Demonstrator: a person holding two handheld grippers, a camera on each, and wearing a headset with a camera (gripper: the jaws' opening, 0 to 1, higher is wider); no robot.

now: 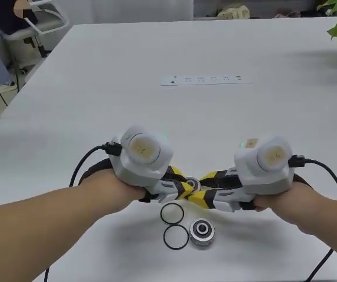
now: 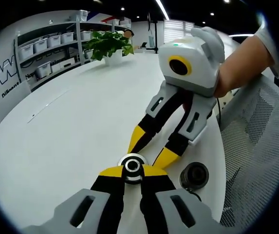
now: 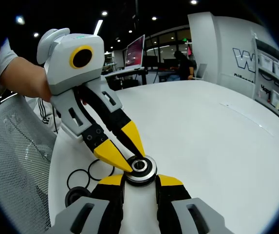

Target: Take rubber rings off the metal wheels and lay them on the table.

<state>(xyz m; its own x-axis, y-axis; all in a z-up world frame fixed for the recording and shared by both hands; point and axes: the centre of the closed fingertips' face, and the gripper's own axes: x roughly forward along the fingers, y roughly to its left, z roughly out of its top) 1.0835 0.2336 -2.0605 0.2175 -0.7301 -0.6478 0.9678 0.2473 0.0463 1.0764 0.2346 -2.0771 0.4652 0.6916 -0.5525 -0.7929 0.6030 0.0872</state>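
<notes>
both grippers closed on one metal wheel, two rings lying on the tabletop

left gripper [image 1: 180, 183]: jaws narrow, yellow tips pinching the held wheel [image 1: 192, 185] at its rim from the left; in the left gripper view the wheel sits right between its tips. right gripper [image 1: 206, 189]: jaws about a wheel's width apart, tips against the wheel's sides from the right, clamped on it. held wheel shows a dark outer band around a shiny hub. on the tabletop [image 1: 156, 111], just in front of the grippers: far ring [image 1: 172, 213] and near ring [image 1: 176, 237], both black, flat, edges nearly meeting. loose wheel [image 1: 202, 231] lies flat just right of the near ring.
</notes>
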